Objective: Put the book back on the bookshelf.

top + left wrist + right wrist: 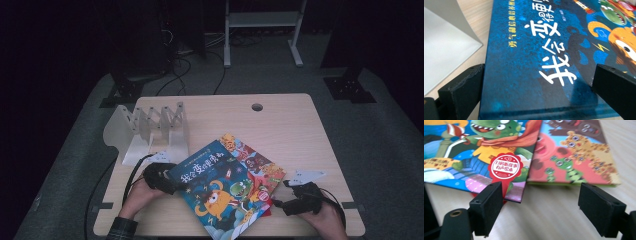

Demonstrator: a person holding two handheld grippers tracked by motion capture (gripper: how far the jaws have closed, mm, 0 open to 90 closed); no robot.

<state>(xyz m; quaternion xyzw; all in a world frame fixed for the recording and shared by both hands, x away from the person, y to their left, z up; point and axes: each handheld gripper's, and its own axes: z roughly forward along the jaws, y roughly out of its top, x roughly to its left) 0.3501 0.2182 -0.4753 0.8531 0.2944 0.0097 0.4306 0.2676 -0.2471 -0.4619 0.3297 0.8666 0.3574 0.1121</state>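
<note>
Blue hardcover picture book with an orange monster (220,192): being kept flat on the pale wooden tabletop (280,120), overlapping a second, red-and-animal-patterned book (257,165) beneath it. Judged stiff, fairly light, glossy and likely slippery; best taken by an edge or corner. Left tongs (539,82) are being held astride its near-left corner, whether pressing cannot be told. Right tongs (540,202) are being held open, empty, just off its lower-right corner. White folding rack (155,127): standing empty behind.

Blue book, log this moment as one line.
blue book: topmost | left gripper: fingers astride its corner | right gripper: open, beside stack
</note>
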